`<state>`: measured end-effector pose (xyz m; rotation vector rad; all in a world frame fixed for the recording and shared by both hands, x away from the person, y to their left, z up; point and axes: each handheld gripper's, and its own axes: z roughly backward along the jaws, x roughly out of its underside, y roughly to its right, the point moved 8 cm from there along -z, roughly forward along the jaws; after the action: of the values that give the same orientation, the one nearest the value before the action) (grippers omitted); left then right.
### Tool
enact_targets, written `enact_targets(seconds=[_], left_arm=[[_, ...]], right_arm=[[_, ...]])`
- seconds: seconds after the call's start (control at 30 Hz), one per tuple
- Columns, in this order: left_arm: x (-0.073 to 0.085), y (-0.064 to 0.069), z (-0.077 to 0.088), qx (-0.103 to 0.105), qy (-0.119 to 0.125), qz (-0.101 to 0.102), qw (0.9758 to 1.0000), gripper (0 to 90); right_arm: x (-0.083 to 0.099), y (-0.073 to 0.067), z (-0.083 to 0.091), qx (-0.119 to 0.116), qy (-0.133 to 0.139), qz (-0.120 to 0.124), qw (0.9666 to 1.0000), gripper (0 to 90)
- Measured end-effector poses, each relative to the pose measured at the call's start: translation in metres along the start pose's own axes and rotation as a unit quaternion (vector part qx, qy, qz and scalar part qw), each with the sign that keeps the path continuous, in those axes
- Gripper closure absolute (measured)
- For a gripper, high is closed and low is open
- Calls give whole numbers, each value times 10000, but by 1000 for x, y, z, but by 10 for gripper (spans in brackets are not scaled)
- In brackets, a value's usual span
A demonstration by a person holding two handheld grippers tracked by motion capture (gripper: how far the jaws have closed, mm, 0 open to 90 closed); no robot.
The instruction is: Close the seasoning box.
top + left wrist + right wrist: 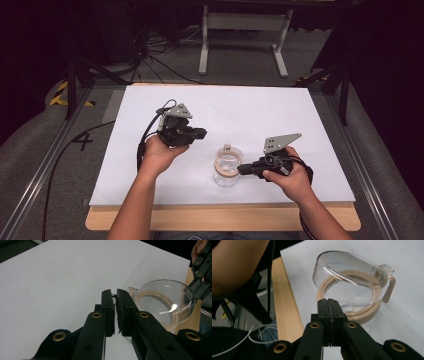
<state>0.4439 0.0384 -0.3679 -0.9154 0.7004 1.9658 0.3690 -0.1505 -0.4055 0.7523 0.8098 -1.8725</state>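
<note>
Jaws pressed together on the right gripper (242, 170), its tips right up against the near-right side of the clear jug (227, 167), which stands on the white sheet (280, 115) near the table's front edge. Farther back and to the left, the left gripper (201, 133) hovers apart from the jug, jaws almost shut on nothing.

2 black grippers (199, 133), brass-ringed jaws, grey 3-cornered plates, black cables.

High view overhead, far; gripper views close, both sharing clear lid (166, 302).
</note>
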Motion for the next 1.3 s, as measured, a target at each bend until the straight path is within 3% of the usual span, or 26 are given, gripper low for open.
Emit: enact_targets(seconds=[0.23,0.37,0.57,0.7,0.77,1.03,1.3], left_arm=[[2,-2,2,-10,-4,55,10000,845],[3,-3,4,-17,12,47,10000,845],[3,-4,7,-46,36,93,9999,826],[6,-6,9,-98,17,128,9999,786],[9,-7,12,-172,-12,163,9997,763],[22,-12,31,-335,22,417,9986,720],[41,-24,49,-613,-43,606,9963,686]], right_arm=[[3,-3,-1,-1,-379,123,9992,900],[5,-3,-1,14,-455,139,9989,900],[3,-2,3,47,-374,137,9992,900],[-3,0,13,137,-166,150,9997,892],[-7,3,19,191,-39,102,9998,819],[-14,25,39,631,213,93,9977,671],[-14,64,68,1199,439,38,9918,577]])
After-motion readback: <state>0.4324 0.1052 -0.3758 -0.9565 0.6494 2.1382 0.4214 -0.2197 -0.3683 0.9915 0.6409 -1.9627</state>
